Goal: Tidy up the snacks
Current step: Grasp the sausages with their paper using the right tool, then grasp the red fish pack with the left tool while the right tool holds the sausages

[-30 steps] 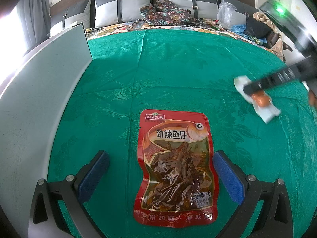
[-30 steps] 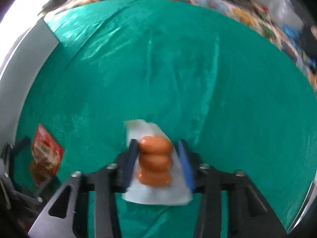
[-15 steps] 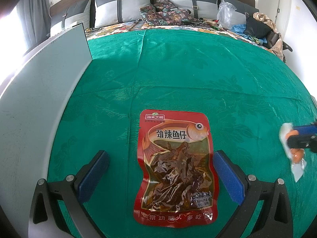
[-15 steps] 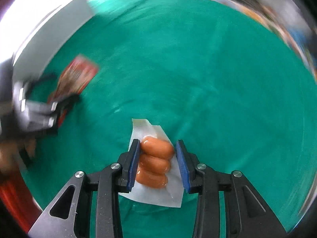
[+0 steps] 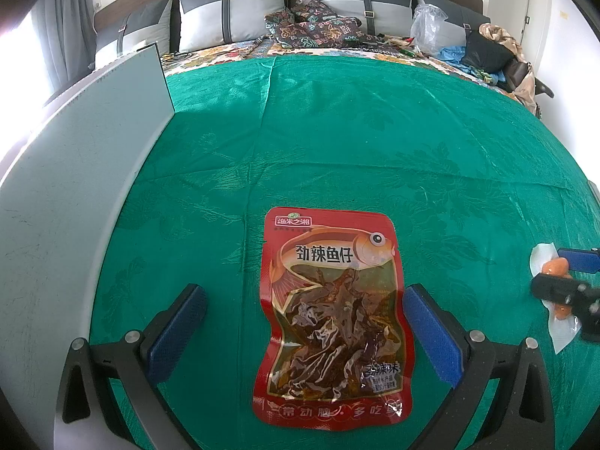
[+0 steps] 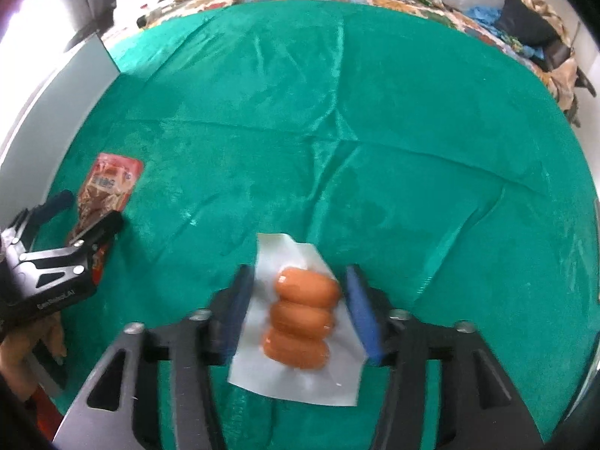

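Observation:
A red fish-snack packet (image 5: 333, 311) lies flat on the green cloth (image 5: 337, 131). My left gripper (image 5: 303, 292) stands open astride it, blue pads well off both long edges. In the right wrist view the same packet (image 6: 112, 183) and left gripper (image 6: 90, 210) show at the far left. A clear pack of three orange sausages (image 6: 303, 315) lies between the fingers of my right gripper (image 6: 298, 277). Its jaws are opening, and gaps show between the pads and the sausages. The left wrist view catches this pack (image 5: 557, 265) and the right gripper (image 5: 562, 273) at its right edge.
A tall grey board (image 5: 75, 187) stands along the cloth's left side. Grey pillows (image 5: 228, 11), a patterned bedspread, a plastic bag (image 5: 427, 26) and a heap of clothes (image 5: 495, 52) lie beyond the far edge. A hand (image 6: 22, 352) holds the left gripper.
The right gripper carried the sausage pack towards the near right side of the cloth, then its jaws spread off the pack. The left gripper and the red packet stayed put.

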